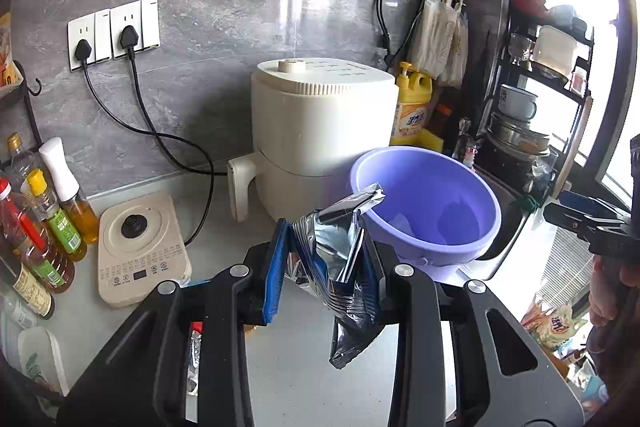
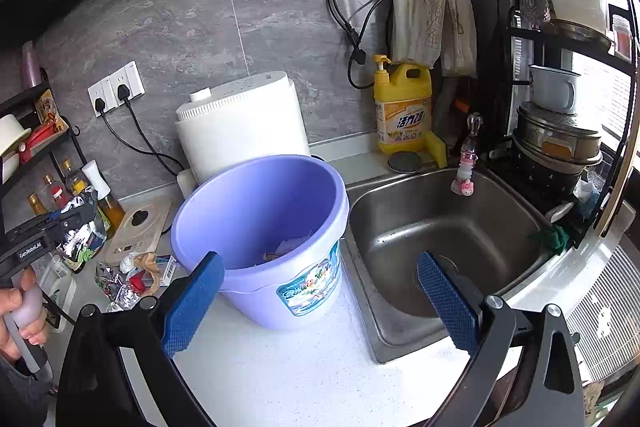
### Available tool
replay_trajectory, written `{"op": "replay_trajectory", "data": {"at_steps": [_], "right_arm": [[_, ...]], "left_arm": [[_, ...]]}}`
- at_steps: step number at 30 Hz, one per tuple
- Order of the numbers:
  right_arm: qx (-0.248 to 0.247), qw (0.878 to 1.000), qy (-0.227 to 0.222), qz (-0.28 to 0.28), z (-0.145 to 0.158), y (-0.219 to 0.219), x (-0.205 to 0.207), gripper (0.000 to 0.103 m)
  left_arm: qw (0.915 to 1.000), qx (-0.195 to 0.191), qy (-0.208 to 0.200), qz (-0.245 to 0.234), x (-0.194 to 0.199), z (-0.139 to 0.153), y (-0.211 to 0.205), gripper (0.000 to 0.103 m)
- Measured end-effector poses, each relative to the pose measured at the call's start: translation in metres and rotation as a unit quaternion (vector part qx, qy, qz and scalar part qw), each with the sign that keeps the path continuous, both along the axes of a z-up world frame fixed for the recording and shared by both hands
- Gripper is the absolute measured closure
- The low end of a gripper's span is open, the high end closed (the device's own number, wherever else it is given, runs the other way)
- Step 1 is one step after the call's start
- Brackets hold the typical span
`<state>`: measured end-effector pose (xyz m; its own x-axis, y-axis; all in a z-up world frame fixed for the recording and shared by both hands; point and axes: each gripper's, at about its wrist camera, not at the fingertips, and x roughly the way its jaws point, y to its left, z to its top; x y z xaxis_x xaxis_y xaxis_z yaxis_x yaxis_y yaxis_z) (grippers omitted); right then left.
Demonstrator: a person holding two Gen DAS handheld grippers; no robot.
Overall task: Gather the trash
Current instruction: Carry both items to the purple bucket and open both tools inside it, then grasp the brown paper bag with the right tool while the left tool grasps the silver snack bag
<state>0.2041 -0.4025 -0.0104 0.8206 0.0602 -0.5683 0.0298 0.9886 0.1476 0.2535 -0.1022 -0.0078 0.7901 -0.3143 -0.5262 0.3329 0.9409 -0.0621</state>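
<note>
Between left claw (image 1: 326, 267) pads: foil wrapper (image 1: 340, 259).

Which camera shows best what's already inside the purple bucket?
The right wrist view: it looks down into the purple bucket, showing scraps at its bottom. The left wrist view shows only its rim and inner wall behind the foil wrapper.

A home kitchen. A steel sink (image 2: 440, 239) is set in a white counter (image 2: 300, 367), with dish soap (image 2: 404, 107), oil bottles (image 1: 52, 215) and a dish rack (image 2: 560, 107) along the grey wall.

Bright window (image 1: 576, 27) glare; fisheye edges warp darkly.
</note>
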Motion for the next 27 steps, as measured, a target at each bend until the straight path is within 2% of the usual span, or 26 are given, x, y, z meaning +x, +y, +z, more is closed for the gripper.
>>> {"op": "replay_trajectory", "data": {"at_steps": [7, 13, 15, 16, 17, 19, 24, 27], "right_arm": [[0.000, 0.999, 0.002, -0.038, -0.003, -0.029, -0.022, 0.008], [0.008, 0.998, 0.001, -0.070, -0.003, -0.051, -0.034, 0.008], [0.010, 0.997, 0.002, -0.073, -0.004, -0.053, -0.035, 0.008], [0.011, 0.997, 0.001, -0.073, -0.004, -0.054, -0.036, 0.008], [0.011, 0.997, 0.001, -0.073, -0.005, -0.053, -0.036, 0.008], [0.017, 0.997, 0.002, -0.071, -0.008, -0.051, -0.034, 0.008], [0.023, 0.999, 0.008, -0.048, -0.014, -0.036, -0.028, 0.008], [0.023, 0.999, 0.012, -0.030, -0.017, -0.022, -0.023, 0.008]], "left_arm": [[0.9981, 0.004, -0.010, -0.060, 0.025, 0.011, -0.057, 0.071], [0.9960, -0.006, -0.017, -0.087, 0.046, 0.022, -0.089, 0.070], [0.9948, -0.012, -0.021, -0.099, 0.049, 0.026, -0.098, 0.067], [0.9942, -0.016, -0.025, -0.103, 0.049, 0.027, -0.103, 0.055], [0.9938, -0.016, -0.029, -0.107, 0.048, 0.028, -0.107, 0.026], [0.9938, -0.011, -0.049, -0.099, 0.043, 0.030, -0.110, 0.008], [0.9946, -0.022, -0.033, -0.096, 0.037, 0.027, -0.093, 0.006], [0.9962, -0.016, -0.029, -0.080, 0.031, 0.026, -0.076, 0.006]]}}
